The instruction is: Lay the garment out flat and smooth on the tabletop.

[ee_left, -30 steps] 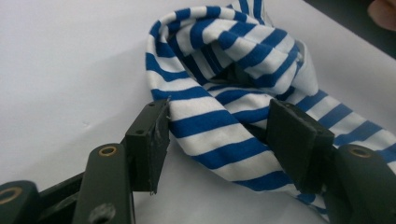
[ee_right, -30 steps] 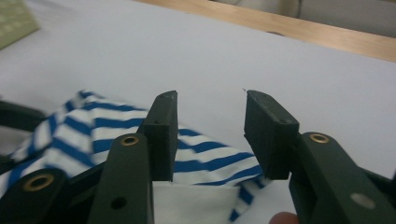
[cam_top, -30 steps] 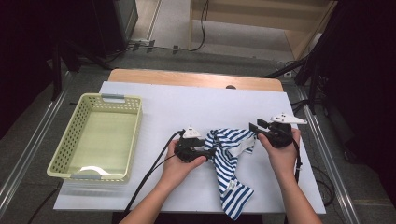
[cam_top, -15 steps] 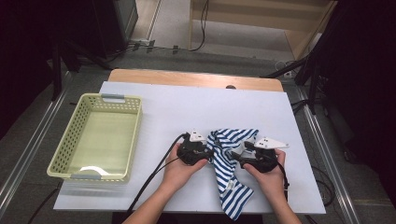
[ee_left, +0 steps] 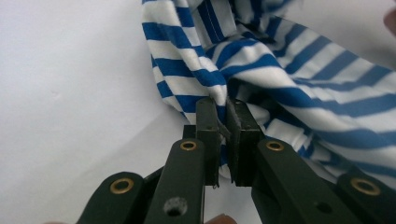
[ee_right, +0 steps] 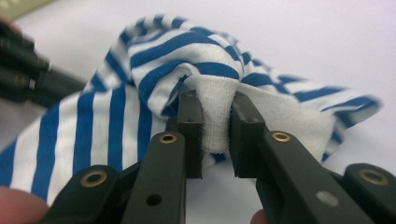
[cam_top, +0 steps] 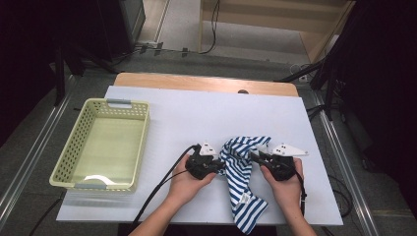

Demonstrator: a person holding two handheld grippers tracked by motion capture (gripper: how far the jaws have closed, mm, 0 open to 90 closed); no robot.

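Right gripper (cam_top: pixel 256 158) moved onto cloth (cam_top: pixel 239 169), jaws just closing | both pinch cloth (left gripper (cam_top: pixel 219 167) opposite) | ready to lift

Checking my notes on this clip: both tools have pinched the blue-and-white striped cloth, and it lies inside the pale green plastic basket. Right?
Not quite. Both tools, left tool and right tool, have pinched the blue-and-white striped cloth, but it lies on the white table, apart from the pale green plastic basket. The high view shows this.

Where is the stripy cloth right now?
In the high view the blue-and-white striped cloth lies bunched on the white table, near its front edge, pinched between the left gripper and right gripper, right of the yellow basket.
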